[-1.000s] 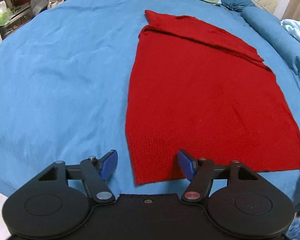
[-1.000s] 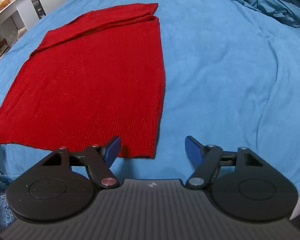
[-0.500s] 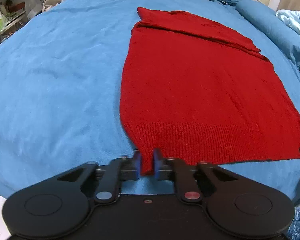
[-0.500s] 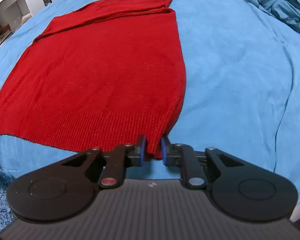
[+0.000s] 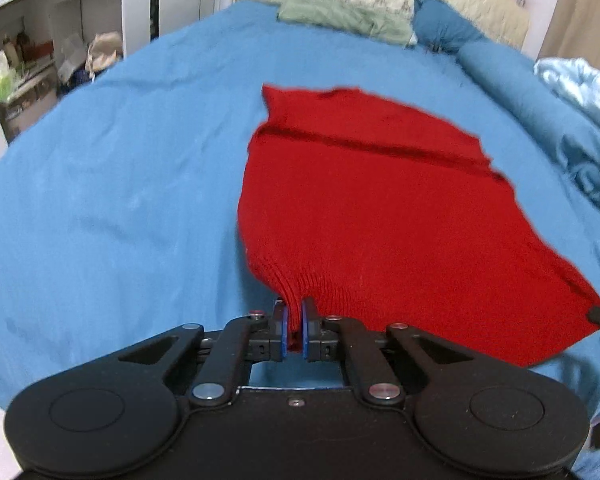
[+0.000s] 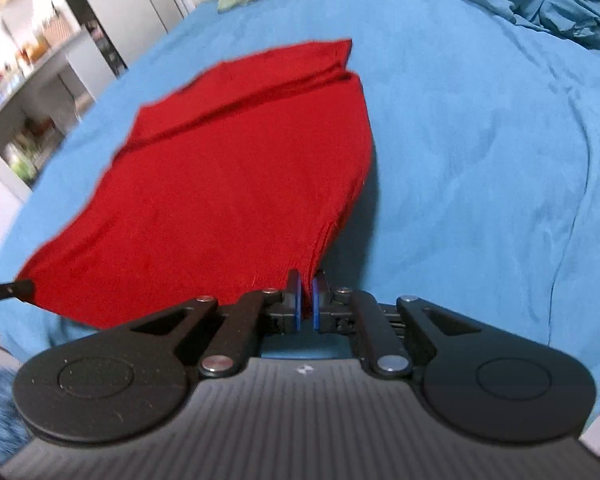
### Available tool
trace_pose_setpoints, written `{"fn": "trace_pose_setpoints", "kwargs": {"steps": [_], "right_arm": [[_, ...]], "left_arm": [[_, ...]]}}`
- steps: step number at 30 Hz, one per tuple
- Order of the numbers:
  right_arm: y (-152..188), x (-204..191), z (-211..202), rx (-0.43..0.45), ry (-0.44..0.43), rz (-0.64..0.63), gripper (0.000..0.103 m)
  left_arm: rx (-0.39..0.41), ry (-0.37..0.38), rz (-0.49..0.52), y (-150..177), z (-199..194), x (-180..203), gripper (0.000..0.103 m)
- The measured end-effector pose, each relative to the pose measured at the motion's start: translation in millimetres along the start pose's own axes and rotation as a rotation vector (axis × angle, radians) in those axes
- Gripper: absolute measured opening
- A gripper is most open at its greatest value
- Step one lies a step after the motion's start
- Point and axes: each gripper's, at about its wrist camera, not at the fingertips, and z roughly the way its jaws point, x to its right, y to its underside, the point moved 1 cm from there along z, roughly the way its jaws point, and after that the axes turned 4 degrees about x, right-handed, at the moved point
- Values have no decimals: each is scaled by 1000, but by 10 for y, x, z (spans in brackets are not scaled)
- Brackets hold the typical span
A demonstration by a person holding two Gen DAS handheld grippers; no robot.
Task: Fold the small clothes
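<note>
Both claws clamped on the sweater's hem corners, near edge raised off the bed.

The left claw (image 5: 295, 326) and right claw (image 6: 307, 305) pinched only thin ribbing of the sweater (image 5: 364, 216); uneven pulling could slip a corner free or skew the fold on the bed (image 5: 112, 200).

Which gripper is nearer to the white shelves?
Left. The left gripper holds the sweater corner on the side toward the shelves; the right gripper holds the opposite corner.

Shelf clutter (image 6: 28, 52) blurred; sweater (image 5: 380, 220) hem corners hidden btwn claw pads.
</note>
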Motion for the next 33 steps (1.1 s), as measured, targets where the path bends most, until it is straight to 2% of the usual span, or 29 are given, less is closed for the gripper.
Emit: {"fn": "trace_pose_setpoints", "kwargs": {"steps": [4,7,11,15,20,23,25,28,33], "right_arm": [[-315,37,-181,51,-68,53,20],[-634,44,-281,120,-99,61,20],[-1127,64,-247,199,-157,98,20],[-1725,98,20,255,-179,127,20],[-2472,96,631,305,-157,136,20],[-2829,157,1145,308,-148,161,20],[-3013,175,1548,293,-128,163,20],[-3102,217,2150,255,-93,148,20],[-3047,427,2859,203,-79,188,20]], "left_arm": [[73,35,-9,-341,-131,71,6],[126,61,-30,-673,-107,74,6],[183,91,-78,-1198,103,25,6],[231,105,-117,-1801,494,-33,6],[263,71,-124,-2478,1224,8,6],[270,61,-145,-2735,1713,9,6],[257,35,-165,-2797,2082,0,6],[224,-19,-178,-2734,2553,-20,6],[208,-26,-216,-2705,3067,-95,6]]}}
